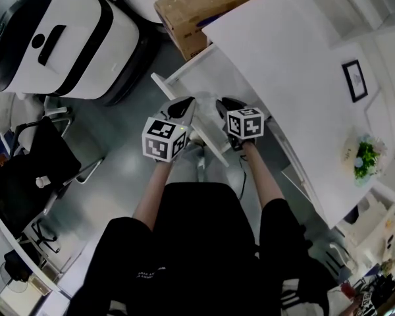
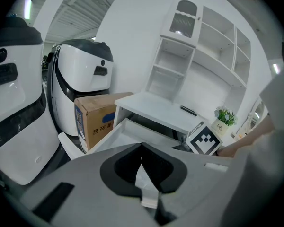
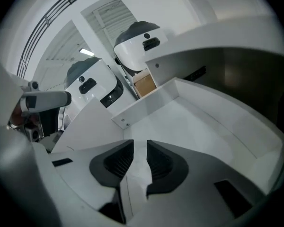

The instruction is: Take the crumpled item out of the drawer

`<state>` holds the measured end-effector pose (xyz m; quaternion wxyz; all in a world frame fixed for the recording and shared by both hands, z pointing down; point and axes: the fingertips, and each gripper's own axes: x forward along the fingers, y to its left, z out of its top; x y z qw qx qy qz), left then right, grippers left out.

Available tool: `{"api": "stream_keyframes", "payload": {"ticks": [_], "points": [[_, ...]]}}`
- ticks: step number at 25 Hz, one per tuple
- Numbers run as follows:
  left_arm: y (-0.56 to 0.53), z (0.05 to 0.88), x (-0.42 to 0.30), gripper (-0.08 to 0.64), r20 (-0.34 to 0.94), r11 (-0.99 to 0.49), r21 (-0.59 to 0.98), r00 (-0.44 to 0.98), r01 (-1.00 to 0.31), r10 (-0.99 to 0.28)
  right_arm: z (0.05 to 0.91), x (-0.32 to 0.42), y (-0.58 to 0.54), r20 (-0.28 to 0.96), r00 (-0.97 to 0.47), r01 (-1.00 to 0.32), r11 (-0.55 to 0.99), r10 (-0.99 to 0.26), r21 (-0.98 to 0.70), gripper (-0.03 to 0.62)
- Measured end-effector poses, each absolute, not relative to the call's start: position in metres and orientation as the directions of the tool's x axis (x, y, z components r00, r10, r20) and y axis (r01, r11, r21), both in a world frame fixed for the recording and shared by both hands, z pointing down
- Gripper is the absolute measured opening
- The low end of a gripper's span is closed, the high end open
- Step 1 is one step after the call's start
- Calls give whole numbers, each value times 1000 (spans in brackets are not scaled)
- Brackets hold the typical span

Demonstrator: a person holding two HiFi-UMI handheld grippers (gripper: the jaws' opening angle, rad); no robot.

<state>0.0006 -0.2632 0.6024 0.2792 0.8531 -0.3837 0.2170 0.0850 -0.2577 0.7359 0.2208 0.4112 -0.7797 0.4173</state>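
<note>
The white drawer (image 1: 199,78) stands pulled out from under the white desk (image 1: 296,64). In the right gripper view the drawer's (image 3: 194,126) inside looks bare; no crumpled item shows in any view. My left gripper (image 1: 184,105) hovers over the drawer's front panel (image 1: 212,145). In its own view the left gripper (image 2: 142,148) has its tips meeting, with a white sliver behind the pads that I cannot identify. My right gripper (image 1: 222,104) is beside it at the drawer's front. Its own view shows the right gripper (image 3: 136,151) with a narrow gap between the pads (image 3: 117,162) and nothing pressed between them.
A brown cardboard box (image 1: 197,12) sits on the floor past the drawer's far end. Large white and black machines (image 1: 59,38) stand to the left. A black chair (image 1: 33,170) is at my lower left. On the desk are a small plant (image 1: 365,158) and a dark frame (image 1: 354,81).
</note>
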Motion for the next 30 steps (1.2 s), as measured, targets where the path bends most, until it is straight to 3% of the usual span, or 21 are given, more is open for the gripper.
{"api": "stream_keyframes", "payload": {"ticks": [16, 27, 30], "points": [[-265, 607, 0, -2, 581, -530, 325, 608, -783, -541, 790, 65, -273, 756, -539, -841, 297, -371, -453, 206], [-263, 612, 0, -2, 587, -525, 335, 609, -782, -533, 814, 49, -274, 796, -525, -843, 306, -299, -442, 210], [-263, 612, 0, -3, 586, -525, 336, 610, -782, -533, 814, 45, -274, 796, -532, -837, 327, -289, -440, 179]]}}
